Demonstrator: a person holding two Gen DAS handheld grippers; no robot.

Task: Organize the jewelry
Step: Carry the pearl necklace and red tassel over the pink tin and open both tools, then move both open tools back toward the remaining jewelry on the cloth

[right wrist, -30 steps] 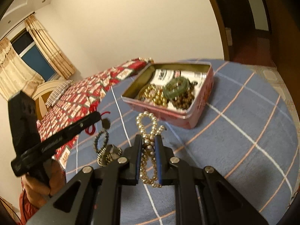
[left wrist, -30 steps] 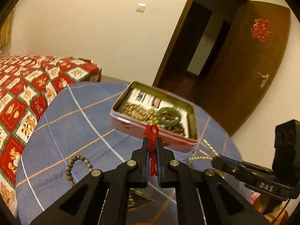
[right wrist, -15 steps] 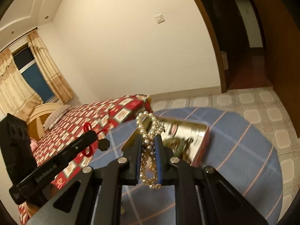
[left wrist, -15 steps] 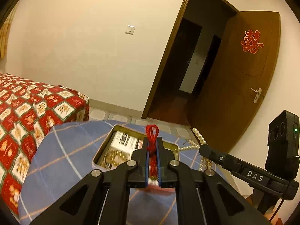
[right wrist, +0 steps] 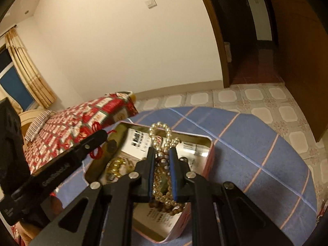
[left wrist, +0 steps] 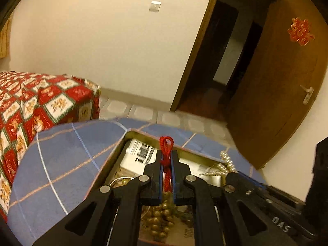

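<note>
2 wrist views look down over an open tin [left wrist: 114, 155] on a round surface [left wrist: 61, 155] covered in a blue checked cloth.

The left tongs [left wrist: 166, 160] are clamped on a red cord [left wrist: 166, 145], whose loop sticks up above the tips while the rest runs down between the pads. They hover over the tin. Below them, inside the tin, lie gold beads [left wrist: 162, 215] and a printed card [left wrist: 141, 153].

The right tongs [right wrist: 161, 155] are clamped on a pearl strand [right wrist: 160, 135]. 1 loop of pearls rises above the tips, and more pearls hang between and below the pads. These tongs also hover over the tin [right wrist: 207, 153], just beside the left tongs [right wrist: 102, 137], which enter that view from the left with the red cord [right wrist: 96, 151] dangling from them. In the left view, the pearls [left wrist: 224, 164] and right tongs [left wrist: 233, 176] show at the tin's right side.

A bed [left wrist: 30, 106] with a red patterned cover stands beyond the surface. An open brown door [left wrist: 272, 78] bearing a red ornament [left wrist: 300, 31] is at the right. The floor [right wrist: 256, 100] is tiled.
</note>
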